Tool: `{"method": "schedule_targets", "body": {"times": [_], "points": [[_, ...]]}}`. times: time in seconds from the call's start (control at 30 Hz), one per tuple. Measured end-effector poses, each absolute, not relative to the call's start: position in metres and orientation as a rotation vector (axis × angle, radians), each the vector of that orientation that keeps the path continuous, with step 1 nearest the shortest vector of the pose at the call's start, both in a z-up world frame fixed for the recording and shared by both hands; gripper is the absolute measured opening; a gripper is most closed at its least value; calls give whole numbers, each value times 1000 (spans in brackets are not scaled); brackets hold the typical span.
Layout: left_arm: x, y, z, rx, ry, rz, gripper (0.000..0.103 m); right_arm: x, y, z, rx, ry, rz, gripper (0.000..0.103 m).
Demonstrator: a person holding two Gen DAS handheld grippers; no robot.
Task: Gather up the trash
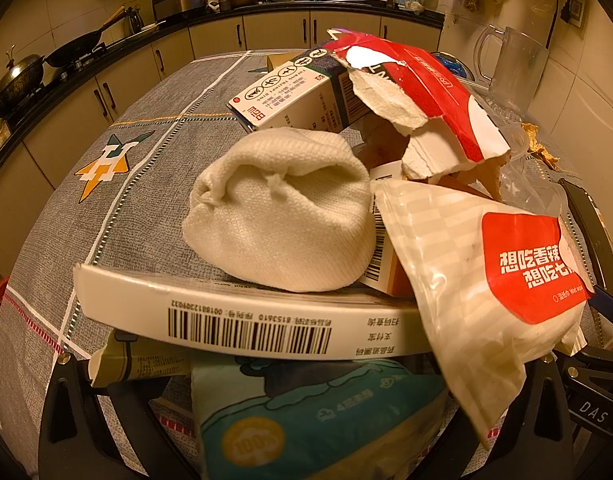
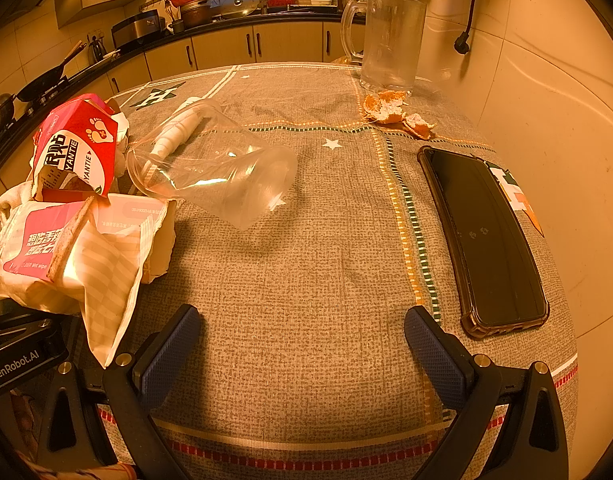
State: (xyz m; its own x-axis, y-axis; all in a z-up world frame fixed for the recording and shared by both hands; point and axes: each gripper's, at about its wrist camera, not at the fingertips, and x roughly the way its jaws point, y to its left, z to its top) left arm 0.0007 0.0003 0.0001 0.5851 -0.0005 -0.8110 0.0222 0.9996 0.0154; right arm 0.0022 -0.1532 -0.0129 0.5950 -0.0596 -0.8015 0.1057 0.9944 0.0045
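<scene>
A trash pile fills the left wrist view: a teal packet (image 1: 322, 412) lies between my left gripper's (image 1: 306, 432) widely spread fingers. A flat white barcode box (image 1: 246, 320) lies on the packet. On it rest a balled white cloth (image 1: 282, 208), a wet-wipes pack (image 1: 486, 280), a torn red carton (image 1: 426, 92) and a medicine box (image 1: 290, 92). The left fingertips are hidden. My right gripper (image 2: 302, 320) hangs open and holds nothing, low over the tablecloth. Ahead of it a clear plastic cup (image 2: 214, 168) lies on its side, beside the red carton (image 2: 74, 148) and wipes pack (image 2: 46, 248).
A black phone (image 2: 482, 236) lies right of my right gripper. Orange peels (image 2: 390, 110) sit before a tall glass mug (image 2: 390, 40) at the far right. A white spray bottle (image 2: 178, 128) lies behind the cup. Kitchen counters run beyond the table; a wall stands close on the right.
</scene>
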Motion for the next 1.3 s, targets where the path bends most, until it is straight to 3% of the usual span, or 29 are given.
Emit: {"method": "schedule_targets", "body": {"times": [0.83, 1.3], "points": [[-10, 9, 8, 47, 976, -110, 103, -13, -151, -10, 67, 993, -87, 103], [-97, 72, 64, 21, 784, 24, 103, -69, -152, 25, 226, 862, -36, 103]]}}
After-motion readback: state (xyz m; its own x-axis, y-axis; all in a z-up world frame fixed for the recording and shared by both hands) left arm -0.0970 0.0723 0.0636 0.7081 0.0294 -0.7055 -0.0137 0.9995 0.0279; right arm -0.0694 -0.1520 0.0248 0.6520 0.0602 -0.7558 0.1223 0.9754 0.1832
